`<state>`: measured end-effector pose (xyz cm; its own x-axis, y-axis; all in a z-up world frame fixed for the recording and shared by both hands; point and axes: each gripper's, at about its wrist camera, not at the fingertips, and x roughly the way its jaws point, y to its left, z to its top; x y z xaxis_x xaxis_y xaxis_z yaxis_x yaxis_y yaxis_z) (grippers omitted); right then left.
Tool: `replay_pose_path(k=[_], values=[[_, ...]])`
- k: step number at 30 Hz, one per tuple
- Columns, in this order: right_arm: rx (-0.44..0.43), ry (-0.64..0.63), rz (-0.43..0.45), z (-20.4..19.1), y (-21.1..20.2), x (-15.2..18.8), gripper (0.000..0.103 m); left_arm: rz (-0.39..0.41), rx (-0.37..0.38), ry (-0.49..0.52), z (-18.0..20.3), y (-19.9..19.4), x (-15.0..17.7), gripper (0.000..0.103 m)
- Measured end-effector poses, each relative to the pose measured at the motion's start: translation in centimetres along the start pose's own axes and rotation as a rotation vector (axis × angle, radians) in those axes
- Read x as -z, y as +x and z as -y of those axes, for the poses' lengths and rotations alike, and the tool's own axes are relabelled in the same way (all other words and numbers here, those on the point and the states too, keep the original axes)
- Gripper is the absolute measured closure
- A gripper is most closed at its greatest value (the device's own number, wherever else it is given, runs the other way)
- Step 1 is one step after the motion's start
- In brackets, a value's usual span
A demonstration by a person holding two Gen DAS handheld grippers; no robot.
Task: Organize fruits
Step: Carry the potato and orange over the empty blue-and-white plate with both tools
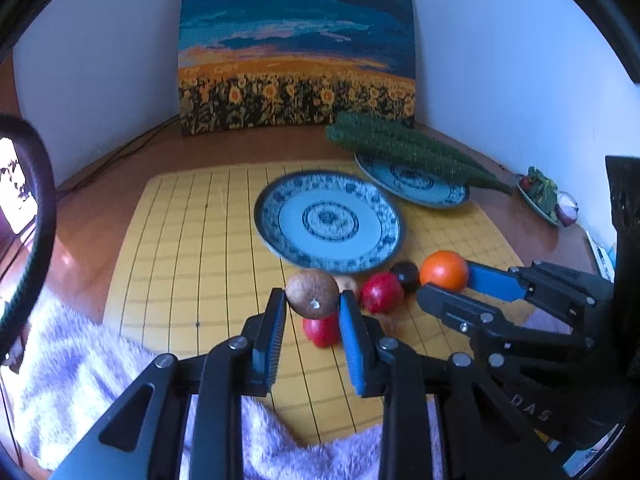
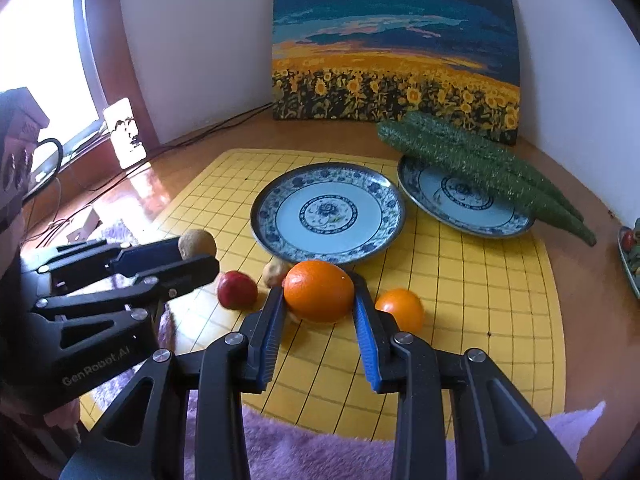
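My left gripper [image 1: 313,300] is shut on a brown kiwi [image 1: 312,293] and holds it above the yellow grid mat; it also shows in the right wrist view [image 2: 197,245]. My right gripper [image 2: 319,300] is shut on an orange [image 2: 319,290], also in the left wrist view [image 1: 445,270]. On the mat lie red apples [image 1: 382,292] [image 1: 321,330], a dark plum [image 1: 406,275], a second orange [image 2: 400,309] and a yellowish fruit [image 2: 275,271]. An empty blue-patterned plate [image 2: 280,204] sits just beyond the fruits.
A second patterned plate [image 2: 472,220] at the back right carries green cucumbers [image 2: 480,160]. A sunflower painting [image 2: 394,40] leans on the wall. A dish of vegetables [image 1: 544,196] sits at the far right. A purple fluffy cloth [image 2: 304,444] covers the near edge.
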<state>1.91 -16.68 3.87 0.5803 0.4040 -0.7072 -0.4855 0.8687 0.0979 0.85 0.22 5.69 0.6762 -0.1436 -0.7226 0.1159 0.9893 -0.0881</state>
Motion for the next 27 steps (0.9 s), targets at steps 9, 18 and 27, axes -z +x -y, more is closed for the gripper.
replay_pose_path(k=[9, 18, 27], values=[[-0.006, 0.018, 0.009, 1.2, 0.7, -1.7, 0.068, 0.013, -0.007, 0.008, 0.1, 1.2, -2.3, 0.075], [0.004, 0.019, 0.034, 2.0, 0.9, -3.8, 0.068, 0.028, -0.025, 0.009, -0.5, 2.0, -4.5, 0.075], [0.012, 0.000, 0.032, 2.4, 1.8, -5.6, 0.068, 0.023, -0.039, 0.010, -0.5, 3.3, -6.4, 0.075]])
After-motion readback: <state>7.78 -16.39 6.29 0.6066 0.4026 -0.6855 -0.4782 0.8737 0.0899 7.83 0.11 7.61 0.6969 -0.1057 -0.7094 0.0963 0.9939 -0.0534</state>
